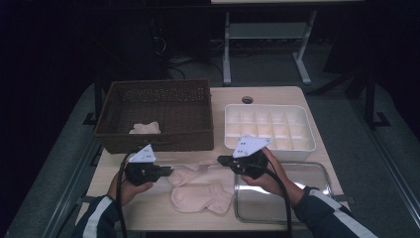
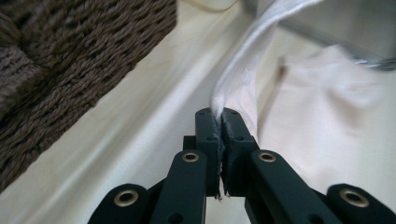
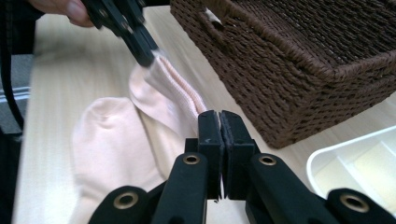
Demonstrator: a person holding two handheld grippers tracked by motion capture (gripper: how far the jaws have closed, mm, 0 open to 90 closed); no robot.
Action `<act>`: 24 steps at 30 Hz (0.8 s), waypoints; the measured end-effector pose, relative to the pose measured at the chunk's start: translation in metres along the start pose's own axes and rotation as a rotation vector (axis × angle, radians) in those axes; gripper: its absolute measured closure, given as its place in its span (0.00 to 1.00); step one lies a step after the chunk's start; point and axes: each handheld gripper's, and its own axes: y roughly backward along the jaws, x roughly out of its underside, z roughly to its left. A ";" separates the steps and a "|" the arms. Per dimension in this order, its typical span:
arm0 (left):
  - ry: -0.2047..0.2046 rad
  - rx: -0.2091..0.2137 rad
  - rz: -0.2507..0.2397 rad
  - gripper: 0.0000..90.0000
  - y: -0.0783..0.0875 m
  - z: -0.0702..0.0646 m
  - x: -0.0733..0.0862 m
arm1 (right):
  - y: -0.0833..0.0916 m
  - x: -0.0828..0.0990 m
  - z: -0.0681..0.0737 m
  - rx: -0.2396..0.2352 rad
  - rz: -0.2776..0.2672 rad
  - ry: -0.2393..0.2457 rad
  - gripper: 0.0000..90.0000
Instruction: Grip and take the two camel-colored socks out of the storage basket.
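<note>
Left gripper (image 2: 219, 114) and right gripper (image 3: 219, 116) each pinched one end of the pink sock's (image 1: 200, 191) cuff, stretched between them just before the wicker basket (image 1: 158, 139). Bare table (image 1: 148, 208) lay along the near edge.

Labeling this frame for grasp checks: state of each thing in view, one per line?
left gripper: shut on the sock cuff
right gripper: shut on the same cuff, other end
pink sock: lying on the table, cuff lifted between both grippers
wicker basket: upright, holds one pink sock bundle
divided white tray: compartments look empty
clear glass dish: empty, no lid
</note>
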 end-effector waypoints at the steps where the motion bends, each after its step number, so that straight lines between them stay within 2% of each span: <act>1: 0.008 0.009 -0.016 0.97 0.007 -0.003 0.002 | 0.003 0.001 0.002 -0.005 -0.006 -0.002 0.97; 2: 0.012 0.018 -0.029 0.97 0.013 -0.007 0.005 | 0.007 0.002 0.006 -0.017 -0.006 -0.033 0.97; 3: 0.006 0.025 -0.031 0.97 0.018 -0.011 0.007 | 0.011 0.002 0.011 -0.025 -0.006 -0.042 0.97; 8: -0.029 0.057 -0.027 0.97 0.032 -0.032 0.014 | 0.024 0.010 0.042 -0.087 0.019 -0.045 0.97; 9: -0.040 0.066 -0.021 0.97 0.033 -0.034 0.014 | 0.026 0.013 0.047 -0.104 0.024 -0.053 0.97; 12: -0.035 0.101 0.005 0.96 0.028 -0.037 0.018 | 0.025 0.023 0.059 -0.151 0.057 -0.101 0.97; 13: -0.039 0.096 0.017 0.96 0.024 -0.037 0.020 | 0.024 0.027 0.061 -0.158 0.077 -0.106 0.97; 16: -0.023 0.099 0.057 0.94 0.009 -0.034 0.026 | 0.016 0.037 0.062 -0.173 0.127 -0.115 0.97; 19: -0.006 0.082 0.094 0.93 -0.002 -0.029 0.028 | 0.007 0.044 0.058 -0.190 0.166 -0.137 0.97; 20: -0.009 0.064 0.106 0.93 -0.006 -0.027 0.028 | 0.004 0.045 0.057 -0.186 0.177 -0.141 0.97; 21: -0.006 0.051 0.116 0.91 -0.009 -0.025 0.029 | 0.000 0.047 0.056 -0.178 0.193 -0.123 0.97; 24: -0.007 0.028 0.147 0.90 -0.018 -0.019 0.031 | -0.008 0.052 0.052 -0.180 0.221 -0.139 0.96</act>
